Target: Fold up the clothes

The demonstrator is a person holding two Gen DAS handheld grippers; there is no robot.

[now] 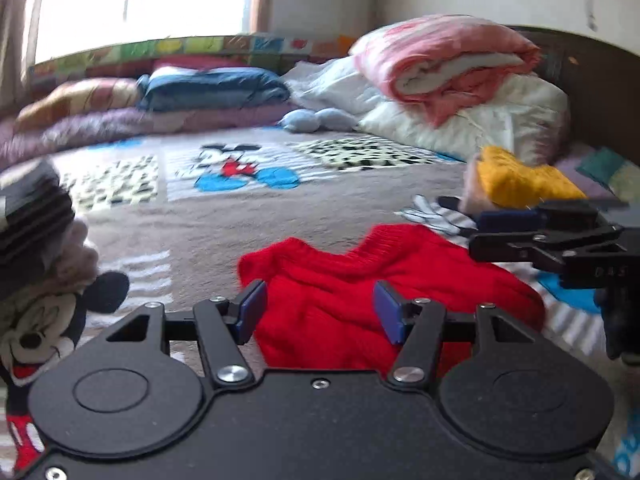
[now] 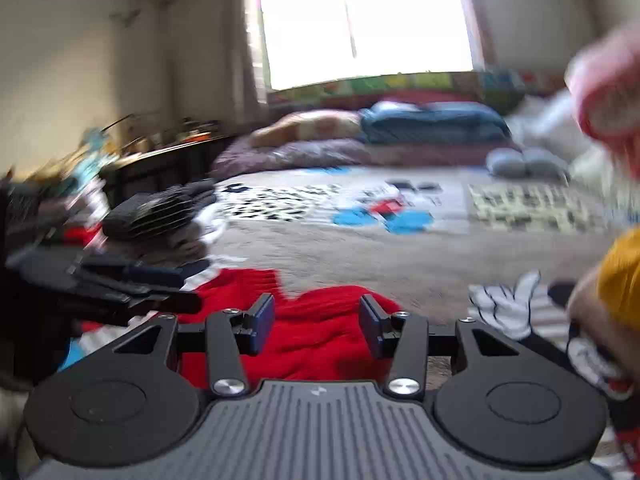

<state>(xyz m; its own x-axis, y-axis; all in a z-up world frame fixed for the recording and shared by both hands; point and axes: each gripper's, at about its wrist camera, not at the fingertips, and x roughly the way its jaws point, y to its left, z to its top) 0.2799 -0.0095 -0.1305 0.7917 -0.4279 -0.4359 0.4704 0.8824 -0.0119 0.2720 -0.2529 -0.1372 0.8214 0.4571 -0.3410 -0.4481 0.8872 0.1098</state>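
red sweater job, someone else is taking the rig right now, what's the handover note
Left gripper: jaws open, empty, over the near part of the red sweater.
Right gripper: jaws open, empty, also over the sweater.
The sweater lies bunched on the cartoon blanket, in front of both grippers. A yellow garment lies beyond it to the right, a dark striped one to the left.
Done: nothing visibly folded on the sweater.
Left: spread it flat, fold it, then likely the others.
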